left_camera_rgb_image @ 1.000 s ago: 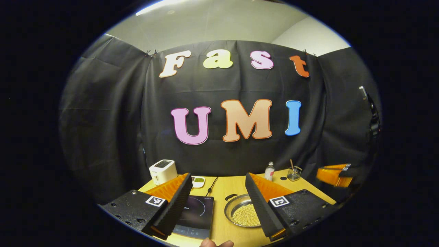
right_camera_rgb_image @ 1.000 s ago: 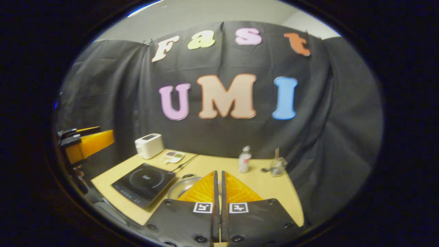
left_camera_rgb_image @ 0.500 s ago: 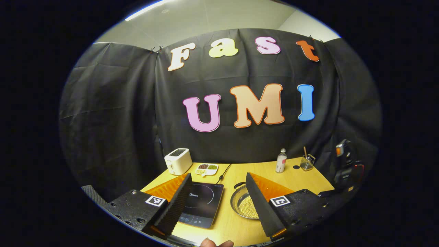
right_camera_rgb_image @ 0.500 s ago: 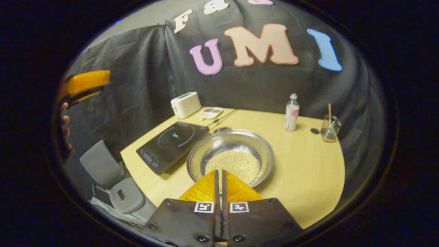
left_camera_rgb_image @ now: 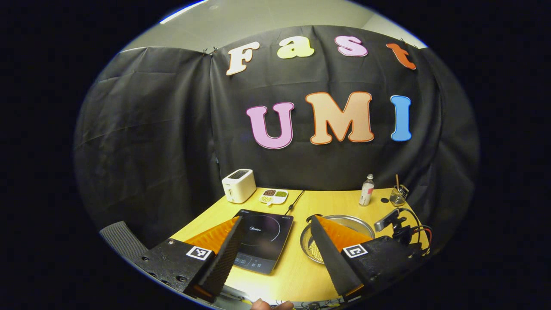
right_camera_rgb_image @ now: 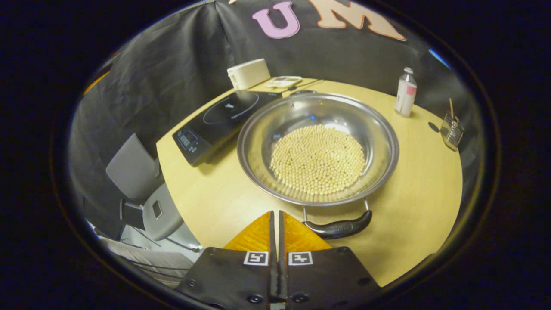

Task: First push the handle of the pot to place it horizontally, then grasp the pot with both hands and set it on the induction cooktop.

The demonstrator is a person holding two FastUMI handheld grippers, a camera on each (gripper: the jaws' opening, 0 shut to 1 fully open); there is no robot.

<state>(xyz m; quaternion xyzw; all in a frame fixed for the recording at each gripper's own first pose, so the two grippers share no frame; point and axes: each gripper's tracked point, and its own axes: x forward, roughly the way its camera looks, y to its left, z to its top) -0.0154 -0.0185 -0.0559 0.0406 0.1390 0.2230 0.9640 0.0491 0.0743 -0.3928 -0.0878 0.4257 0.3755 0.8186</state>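
Note:
A steel pot [right_camera_rgb_image: 318, 146] full of pale beans sits on the wooden table [right_camera_rgb_image: 422, 181]. Its black near handle [right_camera_rgb_image: 340, 228] points at me, and a second handle [right_camera_rgb_image: 301, 91] is on the far rim. The black induction cooktop [right_camera_rgb_image: 219, 120] lies just left of the pot. My right gripper [right_camera_rgb_image: 275, 214] is shut and empty, low over the table just left of the near handle, apart from it. My left gripper [left_camera_rgb_image: 275, 219] is open and held above the table's front, with the cooktop [left_camera_rgb_image: 262, 241] between its fingers and the pot [left_camera_rgb_image: 359, 221] behind the right finger.
A white toaster [right_camera_rgb_image: 249, 72] and a small sectioned dish [right_camera_rgb_image: 283, 81] stand at the back left. A bottle [right_camera_rgb_image: 405, 92] and a glass jar [right_camera_rgb_image: 452, 129] stand at the back right. A grey chair [right_camera_rgb_image: 142, 189] stands off the table's left edge.
My right gripper, still shut, has dropped and moved in to the pot's near handle. The left gripper stays open and has drifted slightly back and left.

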